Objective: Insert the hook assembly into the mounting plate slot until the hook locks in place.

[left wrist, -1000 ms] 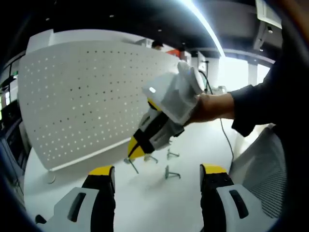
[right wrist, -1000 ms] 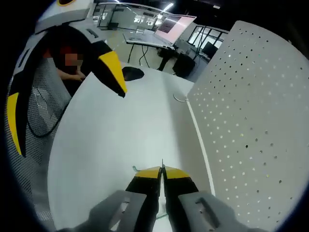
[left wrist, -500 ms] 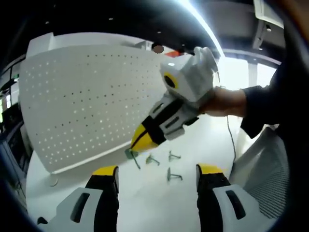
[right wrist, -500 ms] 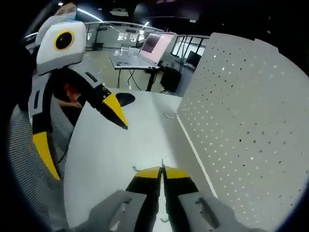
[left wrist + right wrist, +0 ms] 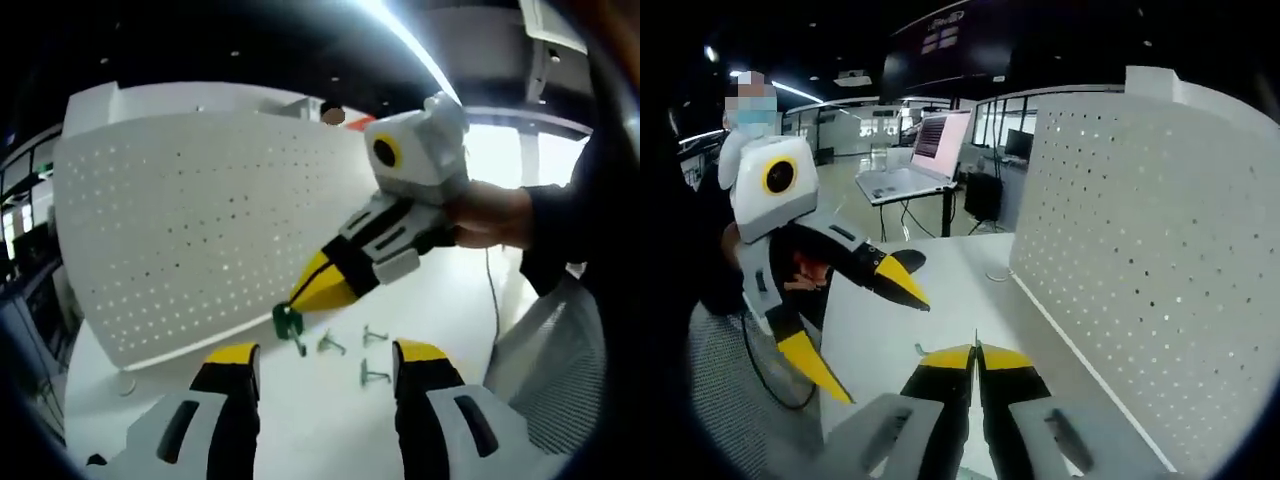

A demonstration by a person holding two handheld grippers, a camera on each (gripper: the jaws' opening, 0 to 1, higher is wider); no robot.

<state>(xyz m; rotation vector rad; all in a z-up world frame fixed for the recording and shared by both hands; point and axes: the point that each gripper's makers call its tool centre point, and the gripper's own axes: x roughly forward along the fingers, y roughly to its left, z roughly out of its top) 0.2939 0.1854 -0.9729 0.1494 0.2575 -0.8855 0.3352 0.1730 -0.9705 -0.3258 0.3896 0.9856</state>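
One green-based hook (image 5: 289, 322) is hanging from the closed tips of the right gripper (image 5: 318, 290), raised just above the white table (image 5: 330, 420) and near the lower edge of the upright white pegboard (image 5: 170, 220), which is serving as the mounting plate. The hook is looking like a small, light, stiff wire part, likely to slip or twist in the pinch; judged best taken at its base, leaving the prong free for a slot. Three more metal hooks are lying on the table: one (image 5: 331, 345), a second (image 5: 374, 336), a third (image 5: 373, 376). The left gripper (image 5: 322, 360) is standing with jaws apart, holding nothing. One pegboard, one table, two grippers are being counted. Insertion is not yet begun.
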